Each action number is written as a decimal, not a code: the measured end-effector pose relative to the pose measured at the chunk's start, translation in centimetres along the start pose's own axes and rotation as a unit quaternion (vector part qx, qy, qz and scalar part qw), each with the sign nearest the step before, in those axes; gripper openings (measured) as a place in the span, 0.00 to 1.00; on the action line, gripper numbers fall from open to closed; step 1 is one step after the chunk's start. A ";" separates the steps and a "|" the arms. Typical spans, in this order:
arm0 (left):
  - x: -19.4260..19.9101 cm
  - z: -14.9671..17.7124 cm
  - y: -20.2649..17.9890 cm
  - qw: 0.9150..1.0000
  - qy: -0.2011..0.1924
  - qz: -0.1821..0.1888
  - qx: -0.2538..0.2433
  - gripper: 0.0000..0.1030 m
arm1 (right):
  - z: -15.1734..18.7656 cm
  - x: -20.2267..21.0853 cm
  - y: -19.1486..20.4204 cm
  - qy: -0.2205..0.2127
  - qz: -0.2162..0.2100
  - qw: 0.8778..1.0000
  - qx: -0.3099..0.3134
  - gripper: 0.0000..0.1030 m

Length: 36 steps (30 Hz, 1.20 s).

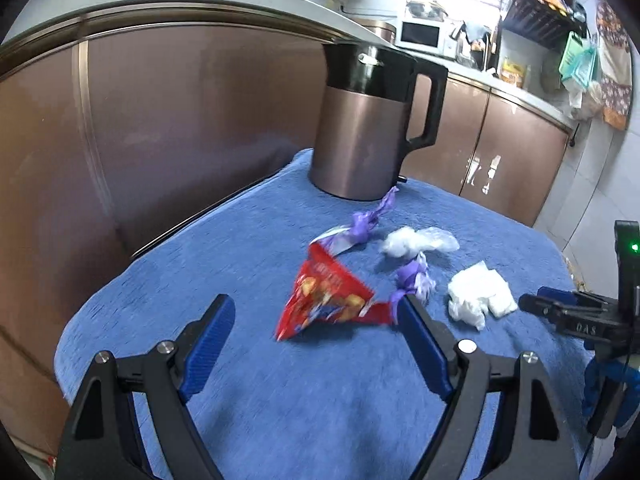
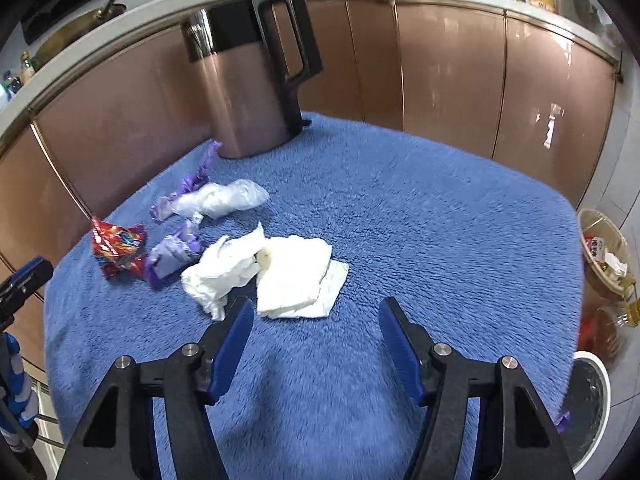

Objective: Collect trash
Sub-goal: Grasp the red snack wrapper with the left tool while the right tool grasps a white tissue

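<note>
Trash lies on a blue fluffy cloth [image 1: 256, 248]. A red snack wrapper [image 1: 324, 300] sits just ahead of my left gripper [image 1: 316, 304], between its wide-open fingers and untouched. Beside it are two purple wrappers [image 1: 412, 280], a clear plastic bag [image 1: 416, 240] and crumpled white tissue [image 1: 476, 296]. In the right wrist view the white tissue [image 2: 292, 284] lies just beyond my right gripper [image 2: 316, 304], whose fingers stand apart with nothing between them. The red wrapper [image 2: 118, 250] and the clear bag [image 2: 224, 200] are further left.
A copper-and-black kettle [image 1: 360, 128] stands at the back of the cloth, close to the trash. Copper cabinet doors [image 2: 448, 72] run behind the table. On the floor to the right are a brown bin with rubbish [image 2: 604, 256] and a white round container [image 2: 592, 400].
</note>
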State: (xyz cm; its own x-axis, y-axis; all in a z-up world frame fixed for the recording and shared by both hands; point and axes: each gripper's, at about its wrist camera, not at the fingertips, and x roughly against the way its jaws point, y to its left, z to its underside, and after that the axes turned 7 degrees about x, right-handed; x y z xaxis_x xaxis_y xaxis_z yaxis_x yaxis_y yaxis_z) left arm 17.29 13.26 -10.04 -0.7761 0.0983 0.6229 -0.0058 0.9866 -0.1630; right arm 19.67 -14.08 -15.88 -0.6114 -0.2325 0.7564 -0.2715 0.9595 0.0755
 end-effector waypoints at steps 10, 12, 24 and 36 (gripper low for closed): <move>-7.2 0.2 -0.5 0.998 0.055 -0.034 0.010 0.67 | -1.0 -3.1 0.0 0.024 -0.010 1.000 0.003 0.61; -7.7 0.4 0.2 0.997 0.067 -0.020 0.029 0.46 | -0.9 -3.6 0.0 0.027 -0.008 1.000 0.005 0.57; -4.4 0.7 1.5 0.997 0.037 0.000 0.061 0.16 | 0.2 -1.7 -0.2 0.004 -0.023 1.000 -0.003 0.05; 1.0 -0.1 -0.9 0.999 -0.001 0.005 0.049 0.16 | 1.7 6.7 -0.4 -0.073 -0.039 0.996 -0.016 0.05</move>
State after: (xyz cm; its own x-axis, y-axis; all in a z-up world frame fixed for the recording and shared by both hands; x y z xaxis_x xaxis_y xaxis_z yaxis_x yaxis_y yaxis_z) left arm 16.53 12.53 -9.19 -0.7772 0.1086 0.6199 -0.0597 0.9678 -0.2444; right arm 14.40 -16.30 -11.98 -0.6911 -0.3257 0.6451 -0.3000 0.9414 0.1539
